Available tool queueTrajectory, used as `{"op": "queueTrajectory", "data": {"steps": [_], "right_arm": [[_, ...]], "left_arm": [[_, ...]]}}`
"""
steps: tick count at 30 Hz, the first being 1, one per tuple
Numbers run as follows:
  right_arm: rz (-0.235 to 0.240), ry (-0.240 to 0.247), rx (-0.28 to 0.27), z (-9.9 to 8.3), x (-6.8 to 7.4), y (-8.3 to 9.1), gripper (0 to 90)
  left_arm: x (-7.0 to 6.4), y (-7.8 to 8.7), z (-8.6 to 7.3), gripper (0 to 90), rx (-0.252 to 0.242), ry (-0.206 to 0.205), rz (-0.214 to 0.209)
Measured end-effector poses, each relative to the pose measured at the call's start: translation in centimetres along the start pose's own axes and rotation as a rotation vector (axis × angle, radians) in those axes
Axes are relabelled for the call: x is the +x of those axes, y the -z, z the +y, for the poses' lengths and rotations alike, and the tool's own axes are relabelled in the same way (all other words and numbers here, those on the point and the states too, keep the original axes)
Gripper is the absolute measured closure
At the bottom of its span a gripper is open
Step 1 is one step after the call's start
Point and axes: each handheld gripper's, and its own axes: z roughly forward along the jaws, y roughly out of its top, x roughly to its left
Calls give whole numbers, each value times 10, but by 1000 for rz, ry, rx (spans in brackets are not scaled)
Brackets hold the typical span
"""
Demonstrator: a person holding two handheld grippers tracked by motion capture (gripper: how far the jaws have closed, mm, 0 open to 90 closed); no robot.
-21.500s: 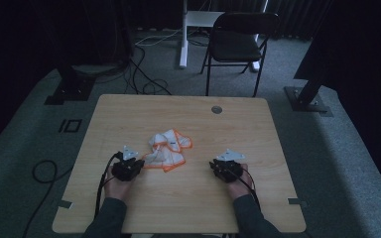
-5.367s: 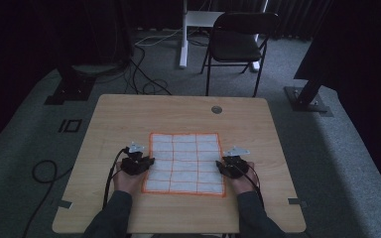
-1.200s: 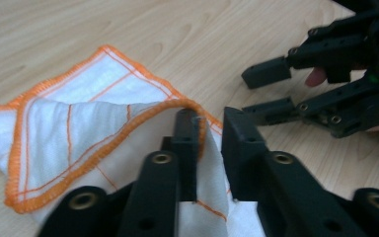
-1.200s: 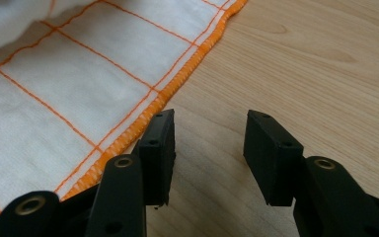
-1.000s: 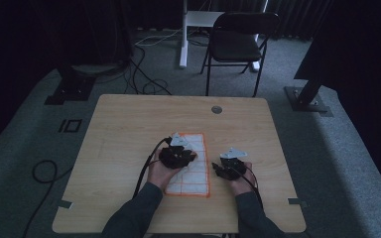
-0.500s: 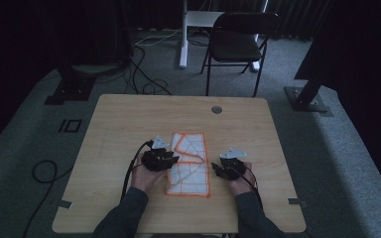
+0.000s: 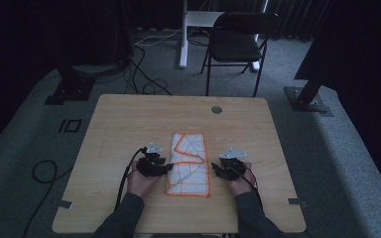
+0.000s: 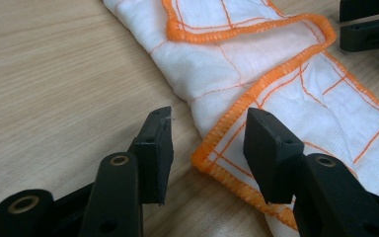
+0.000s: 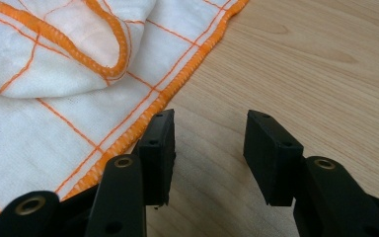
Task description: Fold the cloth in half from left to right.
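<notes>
As seen from the high view, one white cloth with orange stitching is laid folded near the table's near edge, its long axis running front to back, between two grippers. In the left gripper view, the left gripper is held open at a hemmed corner. In the right gripper view, the right gripper is held open beside the hem, over bare wood.

The cloth is thin white woven fabric, soft and wrinkled, with orange stitched lines and a thick orange sewn border. The tabletop is light wood with fine grain, smooth and matt. The fingers are black matt plastic with brass-coloured metal rivets.
</notes>
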Motion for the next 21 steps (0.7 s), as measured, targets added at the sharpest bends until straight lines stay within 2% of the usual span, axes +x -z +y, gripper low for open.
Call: {"op": "queueTrajectory", "data": {"steps": [4, 7, 9, 12, 16, 18, 19, 21], "right_arm": [[1, 1, -1, 0, 1, 0, 551], [1, 1, 2, 0, 1, -1, 551], [1, 3, 0, 0, 1, -1, 551], [0, 3, -1, 0, 0, -1, 551], [0, 4, -2, 0, 1, 0, 551], [0, 2, -3, 0, 1, 0, 551], [0, 1, -3, 0, 1, 0, 551], [-1, -2, -2, 0, 0, 1, 550]], "left_arm": [[0, -1, -1, 571, 3, 11, -36], [-4, 0, -2, 720, -1, 2, -58], [-9, 1, -1, 809, -4, -20, -66], [-18, 4, 3, 890, -7, -62, -92], [-34, 7, 10, 900, -23, -111, -131], [-39, 8, 14, 900, -31, -133, -122], [-39, 9, 16, 900, -36, -133, -110], [-35, 8, 17, 843, -37, -119, -82]]}}
